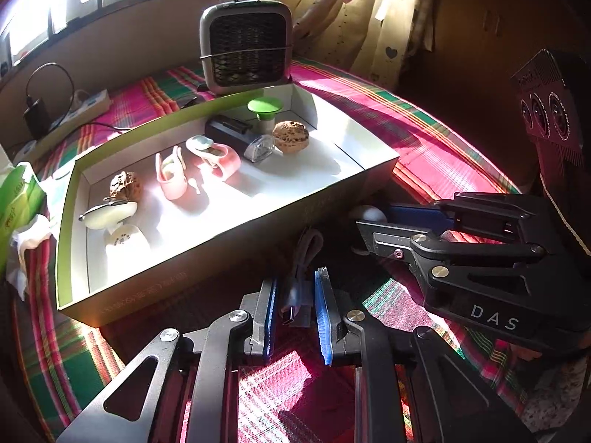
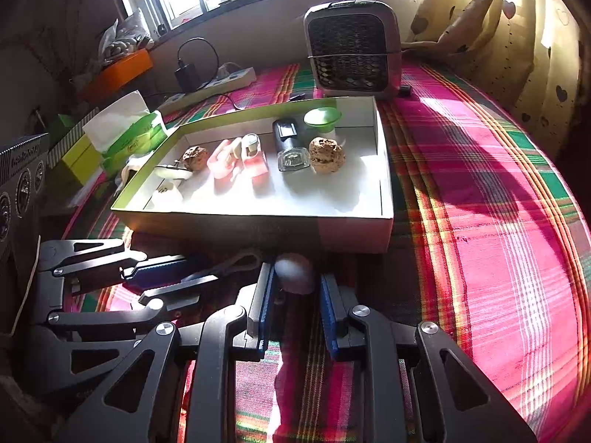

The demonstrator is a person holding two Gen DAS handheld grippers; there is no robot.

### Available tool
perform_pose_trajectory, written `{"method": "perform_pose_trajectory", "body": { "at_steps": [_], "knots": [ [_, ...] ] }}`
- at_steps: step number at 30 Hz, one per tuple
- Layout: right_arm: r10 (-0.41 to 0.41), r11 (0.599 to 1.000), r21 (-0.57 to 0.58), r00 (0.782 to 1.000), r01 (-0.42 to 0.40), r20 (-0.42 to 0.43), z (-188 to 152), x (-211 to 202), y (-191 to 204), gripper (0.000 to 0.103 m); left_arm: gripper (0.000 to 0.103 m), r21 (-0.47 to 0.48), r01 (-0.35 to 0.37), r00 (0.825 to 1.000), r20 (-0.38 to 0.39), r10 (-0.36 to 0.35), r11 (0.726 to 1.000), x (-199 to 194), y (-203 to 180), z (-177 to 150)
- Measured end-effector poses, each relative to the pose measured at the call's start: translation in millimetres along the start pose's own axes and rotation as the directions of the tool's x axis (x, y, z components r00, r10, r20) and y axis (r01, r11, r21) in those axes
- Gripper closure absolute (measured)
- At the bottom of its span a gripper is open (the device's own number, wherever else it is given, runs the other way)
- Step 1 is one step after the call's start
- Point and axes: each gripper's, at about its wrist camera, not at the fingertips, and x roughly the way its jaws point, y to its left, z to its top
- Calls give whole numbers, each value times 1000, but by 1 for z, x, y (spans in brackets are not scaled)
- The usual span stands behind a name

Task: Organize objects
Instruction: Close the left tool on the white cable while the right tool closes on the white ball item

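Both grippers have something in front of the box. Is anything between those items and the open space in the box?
Only the box's near wall stands between. The left gripper is shut on the USB cable, the right gripper on the white ball, both just before that wall. Behind it the white floor is bare.

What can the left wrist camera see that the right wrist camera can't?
Only the left wrist view shows the metal plug of the cable pinched in the left gripper. Only the right wrist view shows the orange box near the window. Both show the open box with two walnuts, the small fan, the plaid cloth, and the right gripper shut on a white ball.
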Motion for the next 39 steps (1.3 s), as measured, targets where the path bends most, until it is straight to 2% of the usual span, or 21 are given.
{"method": "perform_pose_trajectory", "body": {
  "at_steps": [39],
  "knots": [
    [-2,1000,11,999,2,35,-6,-17,0,79,87,-43,16,999,32,-15,999,-18,-2,-10]
  ]
}}
